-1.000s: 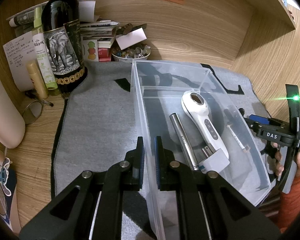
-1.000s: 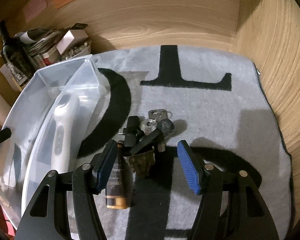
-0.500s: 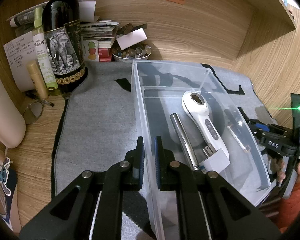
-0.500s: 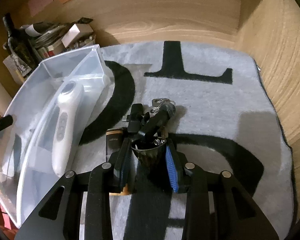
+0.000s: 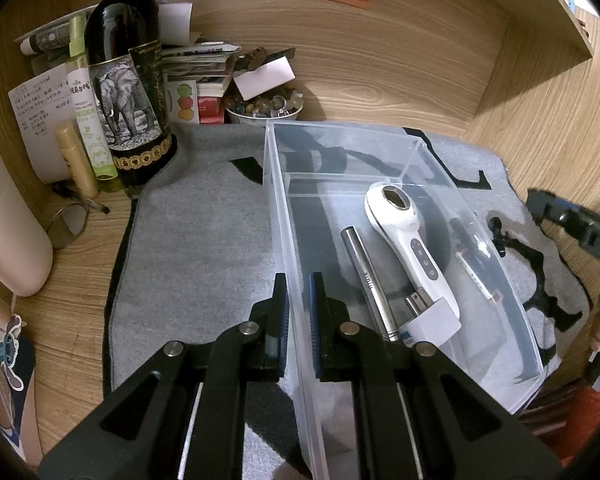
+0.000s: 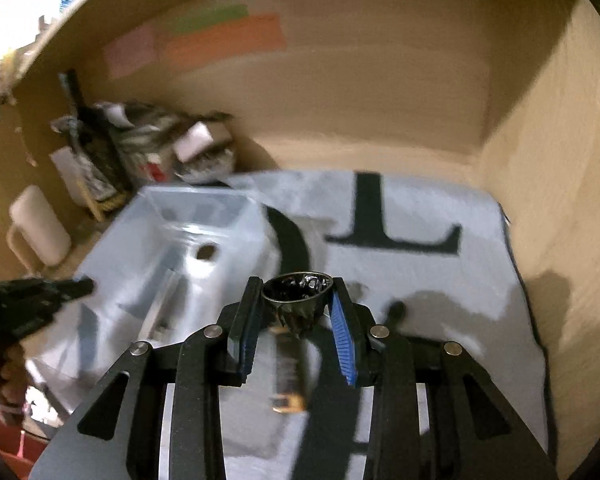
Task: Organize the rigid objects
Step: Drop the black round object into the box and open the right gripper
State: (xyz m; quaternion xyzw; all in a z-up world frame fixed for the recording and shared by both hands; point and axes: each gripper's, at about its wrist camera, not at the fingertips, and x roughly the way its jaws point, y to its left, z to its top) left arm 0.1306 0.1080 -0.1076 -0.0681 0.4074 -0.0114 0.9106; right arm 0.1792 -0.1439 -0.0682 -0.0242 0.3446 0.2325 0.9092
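My left gripper (image 5: pixel 298 280) is shut on the near left wall of a clear plastic bin (image 5: pixel 284 216). The bin holds a white handheld device (image 5: pixel 408 240), a metal tube (image 5: pixel 366 276) and a thin syringe-like stick (image 5: pixel 478 272). My right gripper (image 6: pixel 296 292) is shut on a dark metal bell-shaped piece (image 6: pixel 298 294) of the key bunch and holds it above the grey mat (image 6: pixel 440 280); the rest of the bunch is hidden. The bin (image 6: pixel 172 248) lies to its left. A small brown bottle (image 6: pixel 288 376) lies blurred on the mat below.
A wine bottle (image 5: pixel 128 80), spray bottle (image 5: pixel 86 108), paper stack and bowl of small items (image 5: pixel 264 106) stand at the back left. A cream container (image 5: pixel 8 224) stands left. Wooden walls close the back and right. The right gripper's body (image 5: pixel 580 232) shows at right.
My right gripper closed on the dark bell-shaped piece of the keys and lifted it off the mat, leaving the brown bottle. My left gripper stayed clamped on the bin wall.
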